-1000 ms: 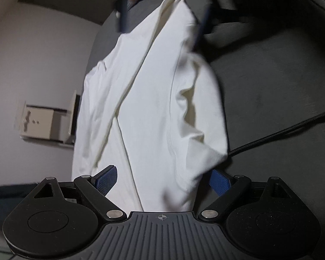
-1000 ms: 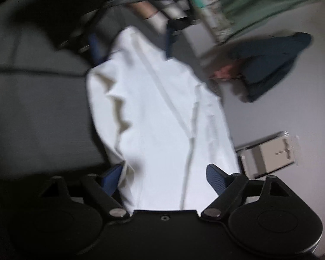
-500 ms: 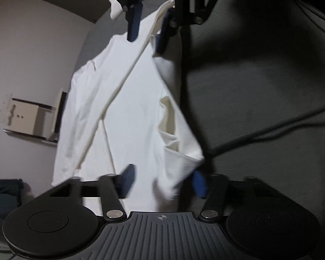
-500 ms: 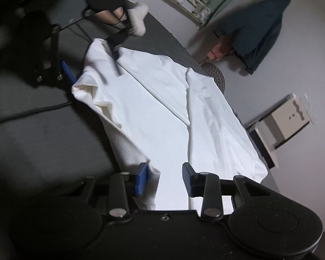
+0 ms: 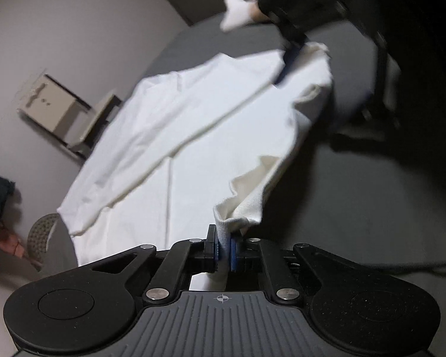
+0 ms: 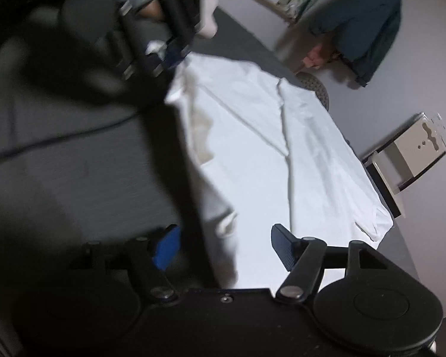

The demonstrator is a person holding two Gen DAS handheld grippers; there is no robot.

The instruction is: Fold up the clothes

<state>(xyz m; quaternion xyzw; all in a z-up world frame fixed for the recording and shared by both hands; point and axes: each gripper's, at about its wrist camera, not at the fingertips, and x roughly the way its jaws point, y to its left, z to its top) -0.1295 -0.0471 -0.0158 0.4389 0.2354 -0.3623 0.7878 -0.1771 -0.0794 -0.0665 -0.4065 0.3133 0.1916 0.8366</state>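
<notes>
A white garment (image 5: 193, 136) lies spread on a dark grey surface (image 5: 356, 193), one sleeve folded across its body. At its near edge my left gripper (image 5: 224, 250) is shut on a bunched fold of the cloth. In the right wrist view the same garment (image 6: 267, 154) stretches away from me. My right gripper (image 6: 224, 247) stands open over its near end, blue pads wide apart, cloth lying between them. That gripper's blue fingertip (image 5: 285, 65) shows at the garment's far corner in the left wrist view. The left gripper (image 6: 163, 53) is blurred at the far end.
A black cable (image 6: 59, 141) crosses the dark surface left of the garment. A white box (image 5: 50, 110) stands on the floor beyond the surface's edge, near a round perforated object (image 5: 40, 238). A person's white-socked foot (image 5: 238, 9) rests at the far side. A dark blue garment (image 6: 371, 23) hangs by the wall.
My left gripper went from open to shut on the garment's edge. My right gripper's pads narrowed half a second ago and now stand wide apart. Both views have swung around.
</notes>
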